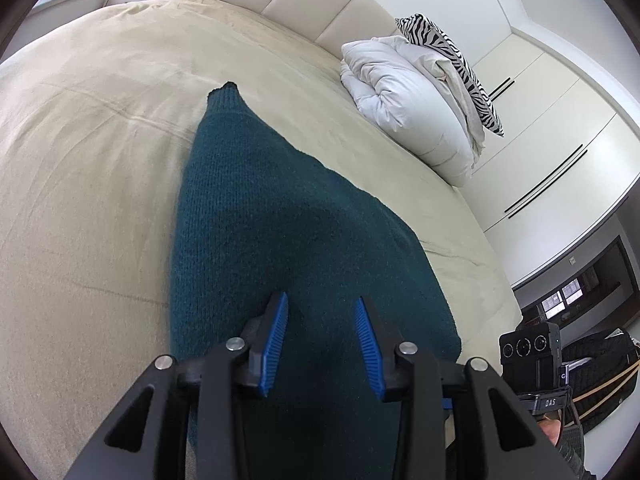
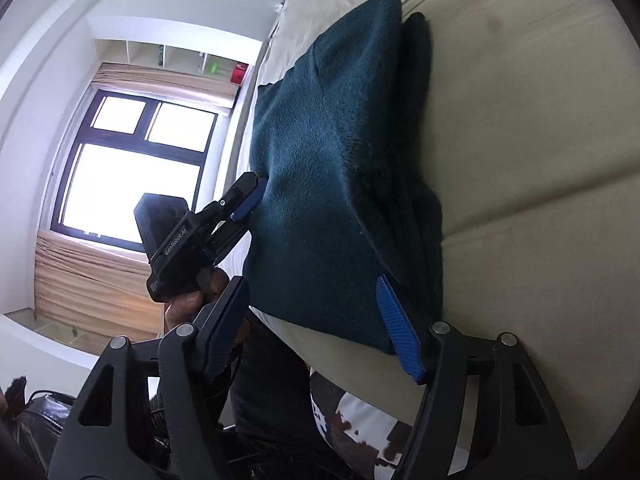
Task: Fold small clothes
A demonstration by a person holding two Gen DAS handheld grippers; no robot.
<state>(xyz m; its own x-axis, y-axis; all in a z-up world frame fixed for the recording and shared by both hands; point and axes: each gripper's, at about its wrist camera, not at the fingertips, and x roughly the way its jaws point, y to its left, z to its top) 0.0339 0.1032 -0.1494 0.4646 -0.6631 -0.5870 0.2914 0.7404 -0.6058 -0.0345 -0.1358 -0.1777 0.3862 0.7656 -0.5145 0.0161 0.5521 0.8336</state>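
Observation:
A dark teal knitted garment (image 1: 288, 216) lies folded on the beige bed (image 1: 92, 140); it also shows in the right wrist view (image 2: 332, 160), its folded layers stacked toward the right edge. My left gripper (image 1: 322, 300) is open just above the garment's near part, blue pads apart, nothing between them. It also shows in the right wrist view (image 2: 250, 196) at the garment's left edge. My right gripper (image 2: 316, 280) is open wide over the garment's near edge, one blue pad (image 2: 398, 328) touching the cloth's corner.
A white folded duvet (image 1: 404, 100) and a zebra-print pillow (image 1: 452, 64) lie at the bed's far right by the headboard. Wardrobe doors (image 1: 552, 128) stand to the right. A window (image 2: 132, 168) and shelves are beyond the bed's left side.

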